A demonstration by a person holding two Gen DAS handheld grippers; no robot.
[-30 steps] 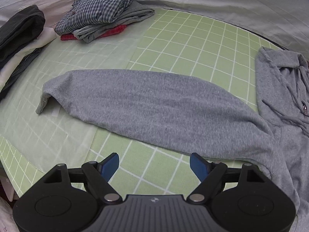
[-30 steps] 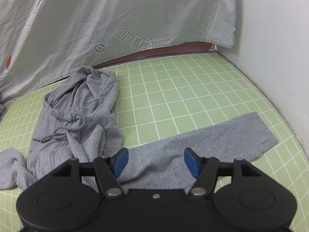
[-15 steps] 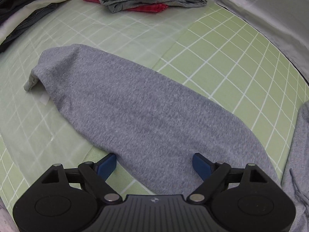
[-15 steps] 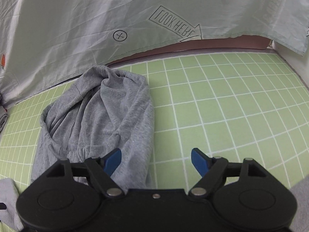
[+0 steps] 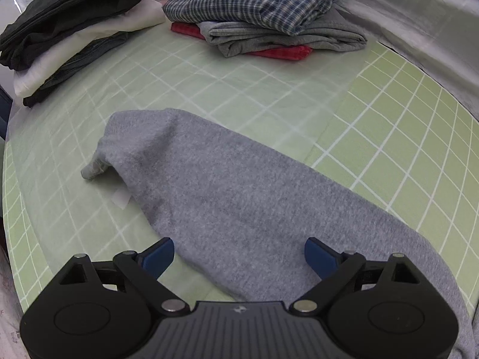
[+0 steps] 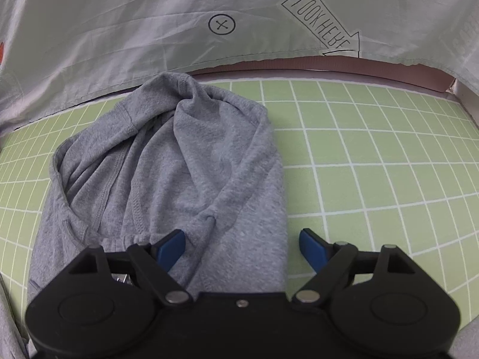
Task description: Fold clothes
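A grey hoodie lies spread on the green grid mat. In the left wrist view its sleeve (image 5: 239, 197) stretches from the lower right up to a cuff (image 5: 92, 170) at the left. My left gripper (image 5: 239, 254) is open and low over the sleeve, with one blue pad on each side of it. In the right wrist view the crumpled hood (image 6: 179, 161) lies ahead, reaching up towards the hanging sheet. My right gripper (image 6: 241, 246) hovers open over the hoodie's neck area, its fingers straddling a fold and a drawstring.
Two stacks of folded clothes stand at the far edge: a checked shirt pile (image 5: 263, 9) and a dark and white pile (image 5: 66, 27). A pale printed sheet (image 6: 149, 24) hangs behind the mat (image 6: 374, 155). A white wall closes the right side.
Both grippers have moved forward and lower over the hoodie. The left one travelled along the sleeve towards the cuff; the right one went from the right sleeve to the hood. Both stayed open.
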